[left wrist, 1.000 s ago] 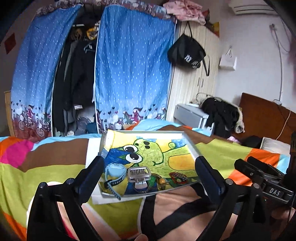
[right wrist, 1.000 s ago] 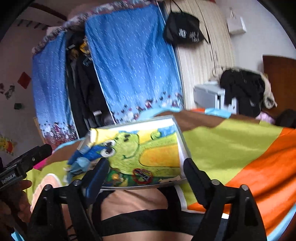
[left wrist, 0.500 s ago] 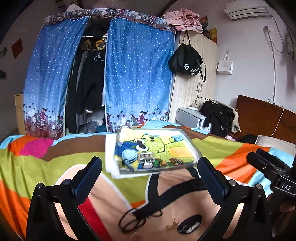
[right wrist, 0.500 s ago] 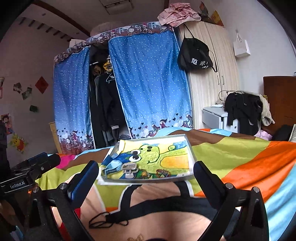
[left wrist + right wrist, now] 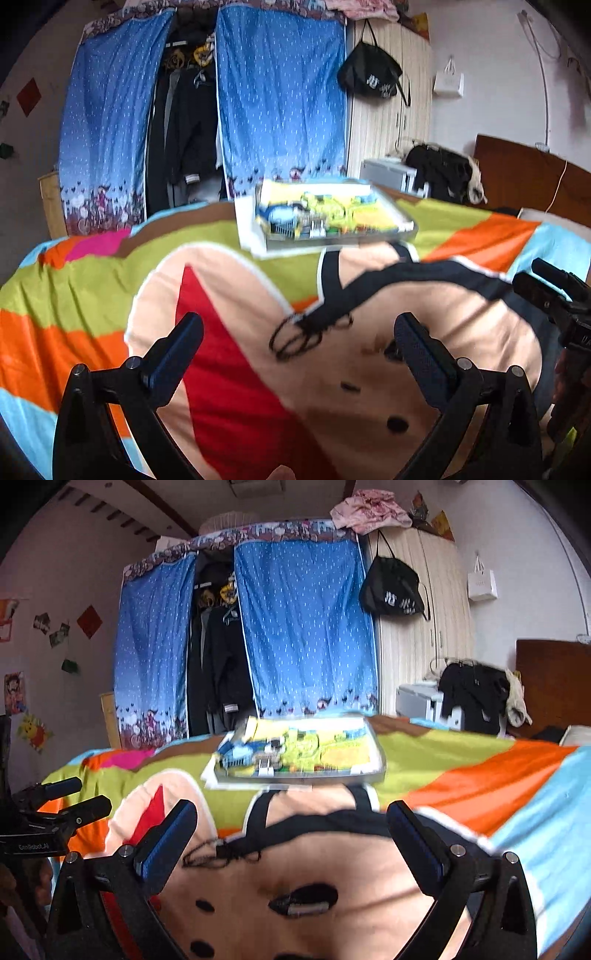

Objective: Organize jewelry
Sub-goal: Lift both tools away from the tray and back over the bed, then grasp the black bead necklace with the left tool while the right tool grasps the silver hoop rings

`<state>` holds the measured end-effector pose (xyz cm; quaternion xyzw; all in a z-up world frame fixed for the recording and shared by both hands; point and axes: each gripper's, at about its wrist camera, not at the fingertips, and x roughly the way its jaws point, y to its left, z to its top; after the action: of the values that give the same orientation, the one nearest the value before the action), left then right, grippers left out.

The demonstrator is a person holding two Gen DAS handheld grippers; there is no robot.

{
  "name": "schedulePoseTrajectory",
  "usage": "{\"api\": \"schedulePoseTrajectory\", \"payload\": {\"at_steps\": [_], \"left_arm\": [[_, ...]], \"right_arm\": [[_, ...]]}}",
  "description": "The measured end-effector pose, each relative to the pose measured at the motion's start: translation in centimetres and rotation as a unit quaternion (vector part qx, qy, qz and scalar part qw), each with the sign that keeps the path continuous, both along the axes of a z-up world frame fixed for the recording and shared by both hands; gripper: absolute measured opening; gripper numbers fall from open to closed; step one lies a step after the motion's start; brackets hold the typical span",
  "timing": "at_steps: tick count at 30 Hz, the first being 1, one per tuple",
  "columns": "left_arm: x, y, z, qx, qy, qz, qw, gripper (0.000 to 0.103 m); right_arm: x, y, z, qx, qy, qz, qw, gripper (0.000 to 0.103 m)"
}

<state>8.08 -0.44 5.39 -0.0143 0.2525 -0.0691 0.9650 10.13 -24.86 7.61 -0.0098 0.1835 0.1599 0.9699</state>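
Observation:
A flat tray with a green cartoon print (image 5: pixel 334 216) lies on the bed far ahead; it holds a blue watch, a silver hair clip and small pieces, all blurred. It also shows in the right wrist view (image 5: pixel 303 749). A black cord necklace (image 5: pixel 295 334) lies on the blanket between the tray and my left gripper (image 5: pixel 299 347), which is open and empty. The necklace shows in the right wrist view (image 5: pixel 218 851) near my right gripper (image 5: pixel 291 840), open and empty. A dark hair clip (image 5: pixel 303 904) lies just ahead of it.
The bed is covered by a bright cartoon blanket (image 5: pixel 92 295). A blue curtained wardrobe (image 5: pixel 303 627), a wooden cupboard with a black bag (image 5: pixel 393 594) and a headboard (image 5: pixel 524 177) stand behind. The other gripper shows at each view's edge (image 5: pixel 554 291) (image 5: pixel 51 812).
Both grippers have pulled back from the tray toward the near part of the bed. The tray now looks small and far; the necklace and hair clip have come into view.

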Motion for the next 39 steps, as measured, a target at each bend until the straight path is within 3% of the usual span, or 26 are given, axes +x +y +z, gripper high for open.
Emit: {"api": "schedulePoseTrajectory", "payload": {"at_steps": [10, 16, 30, 39], "left_arm": [[-1.3, 0.4, -5.5, 0.001, 0.046, 0.001, 0.9989, 0.101], [-1.6, 0.4, -7.5, 0.007, 0.060, 0.000, 0.9982, 0.101], [0.1, 0.3, -9.4, 0.022, 0.100, -0.010, 0.9947, 0.101], [5.9, 0.2, -9.7, 0.026, 0.114, -0.041, 0.9923, 0.101]], "right_arm": [[-2.0, 0.2, -7.6, -0.015, 0.098, -0.007, 0.995, 0.103], [-2.3, 0.3, -10.1, -0.023, 0.138, -0.010, 0.990, 0.103], [-1.2, -0.1, -12.8, -0.013, 0.201, -0.010, 0.979, 0.103], [2.3, -0.3, -12.8, -0.016, 0.218, 0.017, 0.976, 0.103]]}}
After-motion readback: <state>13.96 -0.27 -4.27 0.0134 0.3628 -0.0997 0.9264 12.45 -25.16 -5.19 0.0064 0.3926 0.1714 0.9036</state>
